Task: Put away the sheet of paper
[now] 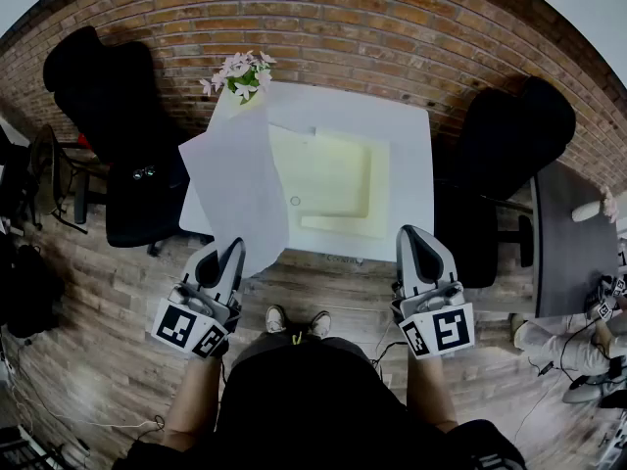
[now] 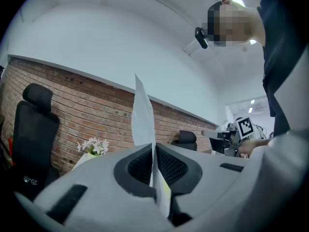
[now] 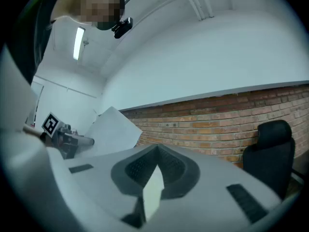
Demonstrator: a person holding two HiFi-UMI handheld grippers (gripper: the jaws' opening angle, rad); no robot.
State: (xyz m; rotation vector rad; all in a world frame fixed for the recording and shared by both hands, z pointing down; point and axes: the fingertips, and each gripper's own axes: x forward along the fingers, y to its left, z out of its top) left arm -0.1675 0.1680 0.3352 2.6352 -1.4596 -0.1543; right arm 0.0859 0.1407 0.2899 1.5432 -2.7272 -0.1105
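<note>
Standing at the centre of the head view: a white bench point(image 1: 407, 135) set against a brick wall point(image 1: 343, 27) that fills the top of the frame. On the bench lie a pale yellow folder point(image 1: 338, 184) at centre and a spray of pink-white flowers point(image 1: 243, 71) at its upper-left corner. Surroundings: one black chair point(image 1: 113, 125) at upper left, a second chair point(image 1: 509, 145) at right, a grey table point(image 1: 563, 253) at the right edge, and plank floor point(image 1: 98, 302) below.

Task item: the sheet of paper point(image 1: 235, 189), lifted left of centre, hangs across the bench's left edge and screens the folder's left margin. Its lower end is pinched in the left gripper point(image 1: 236, 248), whose jaws are clamped tight on it.

At lower right, the right gripper point(image 1: 412, 233) sits by the bench's near edge. Its jaw tips are drawn together, and a pale sliver in the gap behind them cannot be identified. Both forearms reach up from the bottom of the frame, with the grippers level and well apart.
</note>
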